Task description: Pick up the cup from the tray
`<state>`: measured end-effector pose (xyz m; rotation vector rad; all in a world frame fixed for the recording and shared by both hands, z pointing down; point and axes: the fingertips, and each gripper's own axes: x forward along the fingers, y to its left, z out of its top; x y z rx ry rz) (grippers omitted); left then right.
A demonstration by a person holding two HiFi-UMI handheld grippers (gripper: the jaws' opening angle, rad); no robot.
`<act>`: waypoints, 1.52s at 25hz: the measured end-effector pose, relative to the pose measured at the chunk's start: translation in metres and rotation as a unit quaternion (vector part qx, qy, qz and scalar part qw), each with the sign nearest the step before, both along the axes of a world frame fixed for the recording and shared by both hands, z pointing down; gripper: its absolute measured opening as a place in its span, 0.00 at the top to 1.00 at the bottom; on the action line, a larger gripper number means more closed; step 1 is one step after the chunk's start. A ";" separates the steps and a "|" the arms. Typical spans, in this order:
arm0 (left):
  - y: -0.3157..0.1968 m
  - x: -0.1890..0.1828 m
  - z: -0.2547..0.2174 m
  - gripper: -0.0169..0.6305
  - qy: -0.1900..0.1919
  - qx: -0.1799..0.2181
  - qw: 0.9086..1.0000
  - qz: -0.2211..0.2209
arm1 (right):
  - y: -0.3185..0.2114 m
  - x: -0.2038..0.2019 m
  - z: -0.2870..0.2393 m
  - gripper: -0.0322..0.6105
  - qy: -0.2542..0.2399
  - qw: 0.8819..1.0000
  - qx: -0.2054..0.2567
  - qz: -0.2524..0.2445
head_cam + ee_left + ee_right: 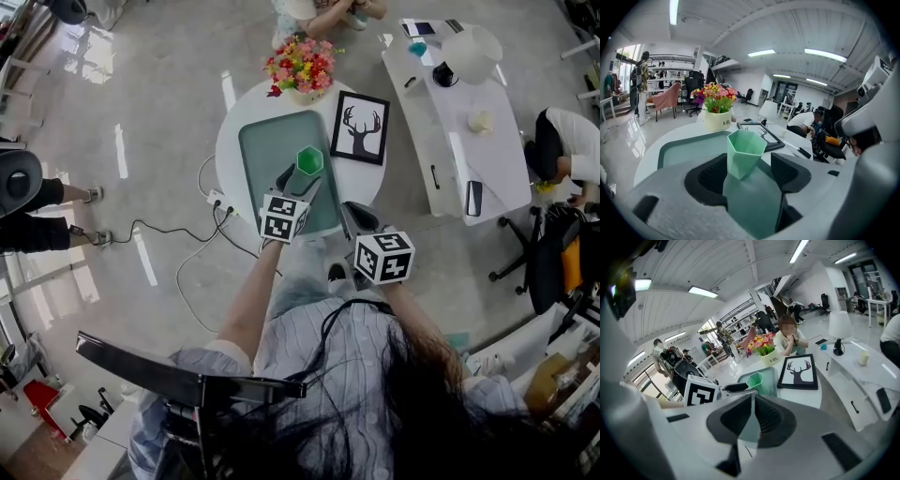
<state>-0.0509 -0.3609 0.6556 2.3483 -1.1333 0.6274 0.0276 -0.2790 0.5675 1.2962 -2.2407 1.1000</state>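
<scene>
Table (228,141), round, white, upper centre: carries the tray.
Tray (262,155), green: left half bare, framed picture (359,127) just beside its right edge.
Left gripper (747,161): jaws spread astride the cup, seemingly poised to close.
Right gripper (753,404): jaws pressed together, empty, lower right, clear of the work.
Cup (744,151), green: upright on the tray's right side.

My left gripper (300,176) hides the cup's (310,159) base and the tray's (262,155) near corner in the head view. The person (328,14) beyond the flowers (302,64) is cut off at the top edge.
</scene>
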 end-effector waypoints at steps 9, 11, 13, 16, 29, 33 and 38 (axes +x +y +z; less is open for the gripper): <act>-0.022 0.011 0.029 0.44 -0.017 -0.005 0.999 0.040 | 0.003 0.007 0.019 0.89 0.011 1.000 -0.027 0.010; -0.023 0.016 0.036 0.44 -0.022 -0.007 0.998 0.052 | 0.006 0.010 0.022 0.89 0.013 0.999 -0.033 0.014; -0.026 0.018 0.041 0.43 -0.027 -0.007 0.998 0.058 | 0.008 0.013 0.024 0.89 0.016 0.999 -0.037 0.020; -0.030 0.020 0.053 0.44 -0.028 -0.012 0.998 0.055 | 0.011 0.020 0.028 0.89 0.021 0.998 -0.043 0.030; -0.037 0.022 0.055 0.47 -0.031 -0.017 0.998 0.042 | 0.021 0.046 0.028 0.89 0.034 0.996 -0.049 0.065; -0.036 0.017 0.051 0.48 -0.035 -0.004 0.998 0.043 | 0.022 0.046 0.026 0.89 0.033 0.997 -0.037 0.054; -0.036 0.012 0.026 0.48 -0.045 0.007 0.998 0.041 | 0.024 0.043 0.025 0.89 0.037 0.998 -0.025 0.036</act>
